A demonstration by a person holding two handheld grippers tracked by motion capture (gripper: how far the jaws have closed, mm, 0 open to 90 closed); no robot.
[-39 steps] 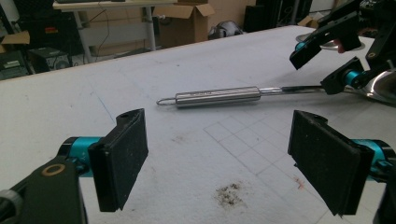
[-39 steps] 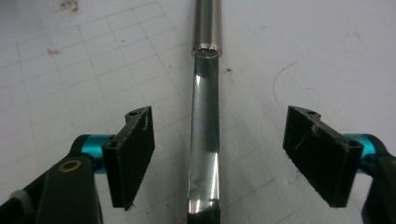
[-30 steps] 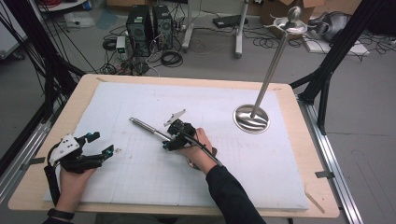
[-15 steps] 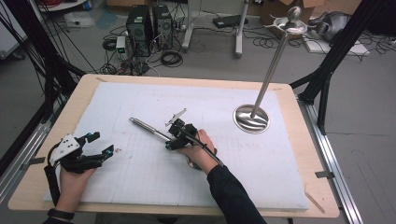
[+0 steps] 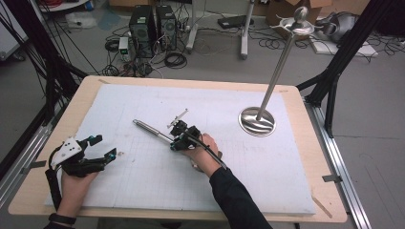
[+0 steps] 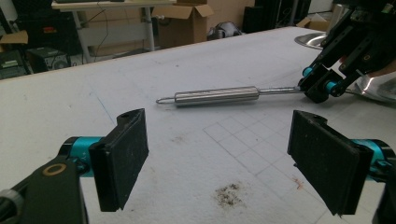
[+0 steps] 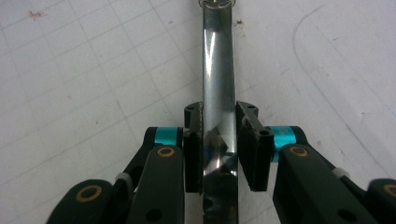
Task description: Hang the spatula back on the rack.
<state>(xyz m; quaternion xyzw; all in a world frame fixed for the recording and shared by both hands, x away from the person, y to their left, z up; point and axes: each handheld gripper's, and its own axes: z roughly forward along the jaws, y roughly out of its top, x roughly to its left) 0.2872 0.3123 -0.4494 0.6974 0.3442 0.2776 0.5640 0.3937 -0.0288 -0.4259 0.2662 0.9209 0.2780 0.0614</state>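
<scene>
1. At the near left of the table (image 5: 57, 200), a hand holds the left tongs (image 5: 106, 147) just above the white mat (image 5: 143, 186). Its jaws stand wide apart with nothing between them; in the left gripper view the two black pads (image 6: 123, 154) frame bare mat and a small dark smudge (image 6: 229, 195).
2. Right of that, near the middle of the mat, a metal tool (image 5: 152, 130) lies flat. Its thick, round, shiny handle points to the far left, with a small wire loop at the tip, and a thinner shaft runs from it toward the near right.
3. The right tongs (image 5: 175, 142) sit at the near-right end of that tool, held by a hand with a dark sleeve. Its jaws have just been closing, and they now clamp the tool: in the right gripper view the pads press on both sides of a flat, mirror-bright strip of the tool (image 7: 218, 93), which runs straight up between them.
4. Farther right, toward the far side, a steel stand (image 5: 258, 121) rests on the mat well apart from the tool. Its round base carries a slanted rod that rises to a small dish and ball at the top.
</scene>
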